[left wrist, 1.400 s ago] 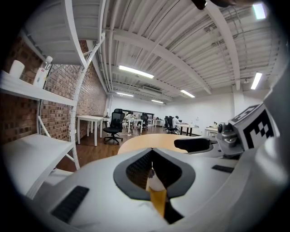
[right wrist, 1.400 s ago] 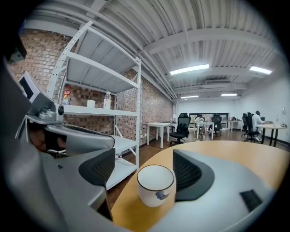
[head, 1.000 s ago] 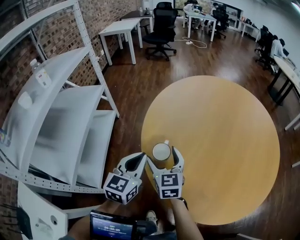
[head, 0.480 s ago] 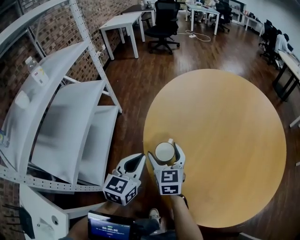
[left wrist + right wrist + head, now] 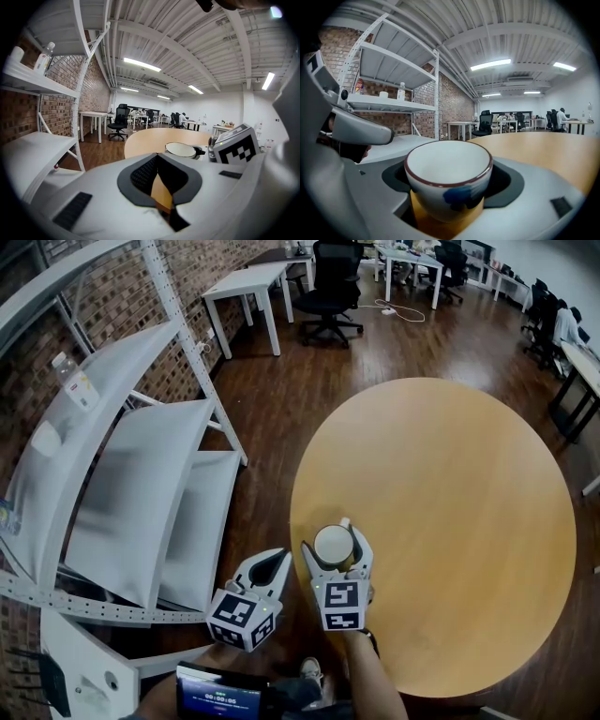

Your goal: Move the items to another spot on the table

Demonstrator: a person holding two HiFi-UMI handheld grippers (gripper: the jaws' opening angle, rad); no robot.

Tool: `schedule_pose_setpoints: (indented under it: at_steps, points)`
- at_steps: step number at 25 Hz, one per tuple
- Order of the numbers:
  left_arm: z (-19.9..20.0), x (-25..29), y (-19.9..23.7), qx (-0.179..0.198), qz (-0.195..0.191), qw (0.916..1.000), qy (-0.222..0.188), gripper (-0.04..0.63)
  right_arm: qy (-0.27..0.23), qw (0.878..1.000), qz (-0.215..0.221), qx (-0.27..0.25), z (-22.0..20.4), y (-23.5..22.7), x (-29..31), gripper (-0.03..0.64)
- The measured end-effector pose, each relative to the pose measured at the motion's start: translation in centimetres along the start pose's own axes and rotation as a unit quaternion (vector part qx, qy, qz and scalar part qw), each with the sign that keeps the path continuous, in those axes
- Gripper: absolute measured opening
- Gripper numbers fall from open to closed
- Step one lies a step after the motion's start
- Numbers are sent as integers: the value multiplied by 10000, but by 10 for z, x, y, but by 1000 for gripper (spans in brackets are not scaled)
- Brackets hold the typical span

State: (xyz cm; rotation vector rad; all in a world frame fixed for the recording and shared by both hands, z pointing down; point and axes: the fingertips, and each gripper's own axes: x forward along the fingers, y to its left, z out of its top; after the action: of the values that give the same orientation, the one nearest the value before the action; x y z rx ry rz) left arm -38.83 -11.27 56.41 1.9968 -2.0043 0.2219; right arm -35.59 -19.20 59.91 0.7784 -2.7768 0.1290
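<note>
A white cup [image 5: 334, 544] with a brown rim and a blue mark stands near the left edge of the round wooden table [image 5: 450, 521]. My right gripper [image 5: 335, 543] reaches around it from the near side. One jaw stands on each side of the cup [image 5: 447, 187], and the jaws are closing in. I cannot make out a firm press on the cup wall. My left gripper [image 5: 280, 557] hangs just off the table edge, left of the right one, shut and empty. The left gripper view shows the cup [image 5: 180, 149] and the right gripper's marker cube [image 5: 234, 143] beside it.
A white metal shelf rack [image 5: 131, 474] stands close on the left, with a bottle [image 5: 73, 381] on its upper shelf. White desks [image 5: 246, 282] and an office chair [image 5: 336, 277] stand further back on the wooden floor. A small screen [image 5: 220, 699] sits below the grippers.
The right gripper has slid forward so the cup sits deeper between its jaws, and the jaws have narrowed around it. The left gripper has stayed put.
</note>
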Motion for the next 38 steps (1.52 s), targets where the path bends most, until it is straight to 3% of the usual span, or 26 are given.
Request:
schedule_pose_setpoints:
  at_steps: [6, 14, 29, 38]
  points:
    - [2, -4, -1, 23, 26, 10000, 27, 2, 24, 10000, 56, -10, 6, 1, -2, 397]
    - [32, -11, -6, 43, 100, 9999, -120, 2, -162, 9998, 78, -15, 46, 1, -19, 397]
    - [119, -46, -37, 85, 179, 9963, -841, 2, -772, 9964, 222, -255, 165, 8, -88, 397]
    - [163, -75, -67, 162, 149, 9902, -1381, 2, -1066, 9925, 57, -592, 214, 12, -134, 397]
